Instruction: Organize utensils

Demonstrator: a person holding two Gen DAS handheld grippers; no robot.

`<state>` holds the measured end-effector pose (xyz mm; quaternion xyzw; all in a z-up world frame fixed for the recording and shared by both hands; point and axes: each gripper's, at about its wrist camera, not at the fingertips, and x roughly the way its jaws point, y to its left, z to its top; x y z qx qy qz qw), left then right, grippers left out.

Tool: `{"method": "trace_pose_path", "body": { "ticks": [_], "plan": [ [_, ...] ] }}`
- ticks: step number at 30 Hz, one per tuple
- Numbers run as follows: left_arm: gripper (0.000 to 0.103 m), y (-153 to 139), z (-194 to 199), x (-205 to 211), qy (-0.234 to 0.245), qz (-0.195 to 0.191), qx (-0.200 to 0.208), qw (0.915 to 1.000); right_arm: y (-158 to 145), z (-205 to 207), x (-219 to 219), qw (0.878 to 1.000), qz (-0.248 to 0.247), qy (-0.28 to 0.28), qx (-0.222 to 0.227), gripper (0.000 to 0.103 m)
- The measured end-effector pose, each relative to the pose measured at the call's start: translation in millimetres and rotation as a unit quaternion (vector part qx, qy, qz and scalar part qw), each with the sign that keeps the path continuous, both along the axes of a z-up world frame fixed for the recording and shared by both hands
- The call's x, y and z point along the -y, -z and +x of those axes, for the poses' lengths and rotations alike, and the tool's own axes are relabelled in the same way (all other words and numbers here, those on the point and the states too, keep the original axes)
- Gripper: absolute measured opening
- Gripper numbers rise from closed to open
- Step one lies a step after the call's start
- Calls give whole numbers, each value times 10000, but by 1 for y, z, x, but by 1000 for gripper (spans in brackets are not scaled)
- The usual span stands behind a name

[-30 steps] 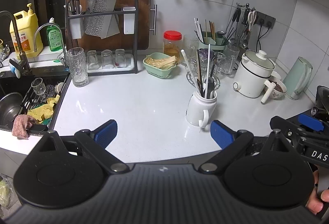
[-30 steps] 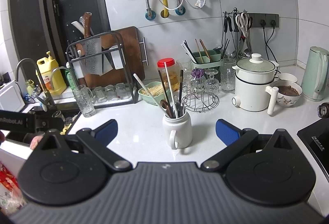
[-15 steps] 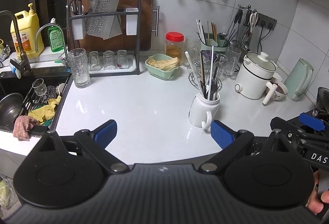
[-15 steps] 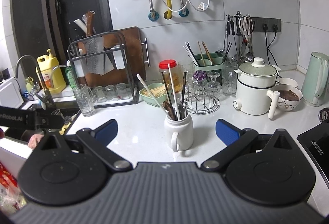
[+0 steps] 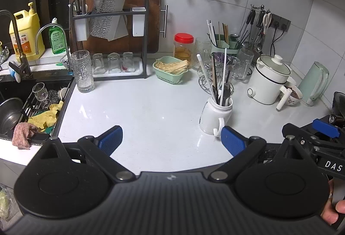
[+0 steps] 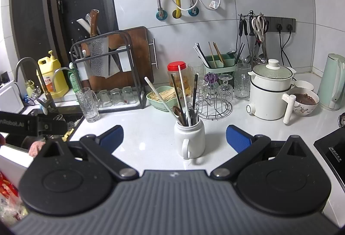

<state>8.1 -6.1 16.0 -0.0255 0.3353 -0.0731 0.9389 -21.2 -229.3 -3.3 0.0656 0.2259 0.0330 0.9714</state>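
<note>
A white mug [image 5: 215,115] [image 6: 190,138] stands on the white counter and holds several utensils [image 5: 220,82] [image 6: 183,101]: white and dark chopsticks and spoons. A green utensil caddy [image 5: 223,46] [image 6: 218,64] with chopsticks stands at the back wall. My left gripper [image 5: 171,141] is open and empty above the counter's front, with the mug just beyond its right finger. My right gripper [image 6: 174,138] is open and empty, with the mug between and just beyond its fingers. The right gripper also shows in the left wrist view [image 5: 323,129].
A knife and cutting-board rack [image 5: 110,25], a tall glass [image 5: 83,72], a green basket [image 5: 172,69], a red-lidded jar [image 5: 183,47], a wire glass stand [image 6: 215,105], a white cooker [image 6: 269,92], a bowl [image 6: 305,101], a kettle [image 6: 332,82]. The sink [image 5: 25,105] is at left.
Both grippers have drifted slightly; the mug sits a little further right in the left wrist view and the scene a little lower in the right. Both stay open.
</note>
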Motion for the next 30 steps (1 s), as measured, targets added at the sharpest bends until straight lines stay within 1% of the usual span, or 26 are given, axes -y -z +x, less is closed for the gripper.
{"method": "trace_pose_path", "body": {
  "ticks": [14,17,21,30],
  "plan": [
    [99,-1,0,-15,-97,-72,36,9999,-2,6,-9,10000,-24,-22,37,103],
    [99,1,1,-15,-81,-61,-3,9999,-1,7,-10,10000,-48,-25,28,103],
    [99,6,3,-16,-66,-170,-93,9998,-1,8,-11,10000,-61,-19,11,103],
    [99,8,-1,-23,-61,-212,-31,9998,-1,8,-15,9999,-102,23,24,103]
  ]
}}
